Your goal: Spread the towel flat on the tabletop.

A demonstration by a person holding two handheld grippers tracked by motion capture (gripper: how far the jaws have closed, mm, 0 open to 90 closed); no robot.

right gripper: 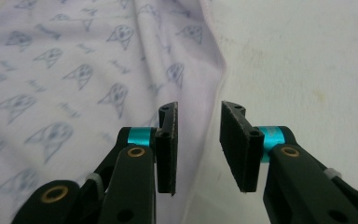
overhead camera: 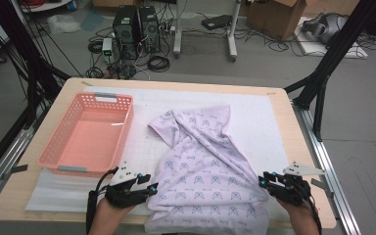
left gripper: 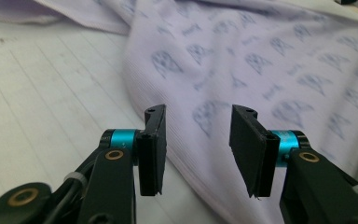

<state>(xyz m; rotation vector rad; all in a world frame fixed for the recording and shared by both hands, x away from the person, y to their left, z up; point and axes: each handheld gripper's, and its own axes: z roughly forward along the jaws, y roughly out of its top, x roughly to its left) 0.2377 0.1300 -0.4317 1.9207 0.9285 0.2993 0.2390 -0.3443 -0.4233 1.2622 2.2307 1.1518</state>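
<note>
1. On the white mat (overhead camera: 254,117) of the table (overhead camera: 73,88), a lilac shirt (overhead camera: 200,166) with a small blue print is spread, rumpled, its lower part hanging over the near edge at 6 o'clock.
2. At 9 o'clock from the shirt, just beside it, an empty pink basket (overhead camera: 46,156) is set on the mat.
3. The left gripper (overhead camera: 152,188) is held at the shirt's left side, near the 7 o'clock corner; its jaws are seen parted to a middling gap in the left gripper view, with the side hem (left gripper: 168,154) lying beneath them and nothing pinched.
4. The right gripper (overhead camera: 262,182) is held at the opposite side, toward 5 o'clock; its jaws are parted somewhat less, astride the right hem (right gripper: 216,88), and no cloth is gripped.
5. The shirt is judged light, soft and limp: it will sag and fold wherever it is not supported, and nothing in it can break.
6. A hold is best taken on the doubled side hems, one per gripper, where the knit is thickest and least likely to slip from the pads.
7. The long axis runs from 6 o'clock up to about 12 o'clock, leaning slightly toward 11.
8. The top end is pointed away from the person; a sleeve (overhead camera: 164,128) is folded out toward 10 o'clock.
</note>
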